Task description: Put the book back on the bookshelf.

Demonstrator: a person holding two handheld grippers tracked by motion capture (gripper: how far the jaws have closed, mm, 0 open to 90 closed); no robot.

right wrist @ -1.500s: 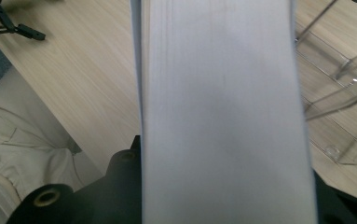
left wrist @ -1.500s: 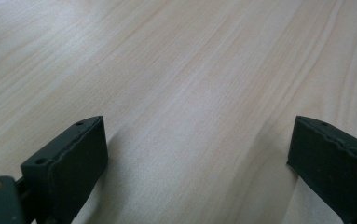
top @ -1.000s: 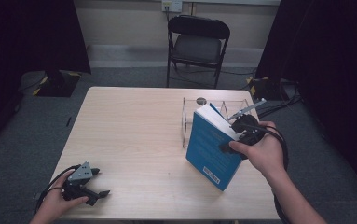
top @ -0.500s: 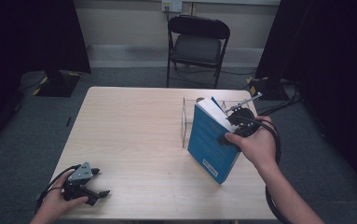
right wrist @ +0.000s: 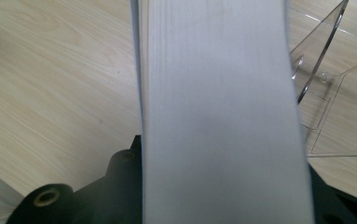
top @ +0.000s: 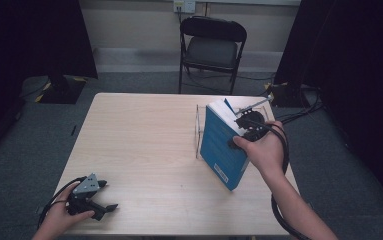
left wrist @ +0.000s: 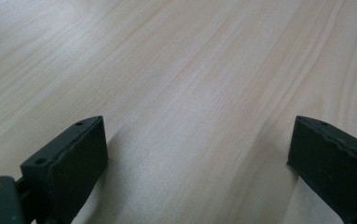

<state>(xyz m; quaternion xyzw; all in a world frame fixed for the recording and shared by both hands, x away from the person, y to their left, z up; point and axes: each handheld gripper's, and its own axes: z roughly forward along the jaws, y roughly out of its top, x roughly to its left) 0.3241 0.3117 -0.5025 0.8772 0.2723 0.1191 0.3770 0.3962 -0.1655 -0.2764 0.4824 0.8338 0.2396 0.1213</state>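
Worktop (top: 144,145) of pale wood runs under everything I see from the high view. At its near left corner my left hand-held gripper (top: 101,202) rests low, jaws spread wide apart with bare wood between them, as its own view confirms. Toward the right, a clear acrylic stand (top: 199,131) sits on the wood, and the blue book (top: 221,147) leans tilted just beside it, lower corner at the surface. My right hand-held gripper (top: 244,131) is clamped across the book's upper edge; in its own view the white page block (right wrist: 218,112) rises between the jaws, with the stand beyond it.
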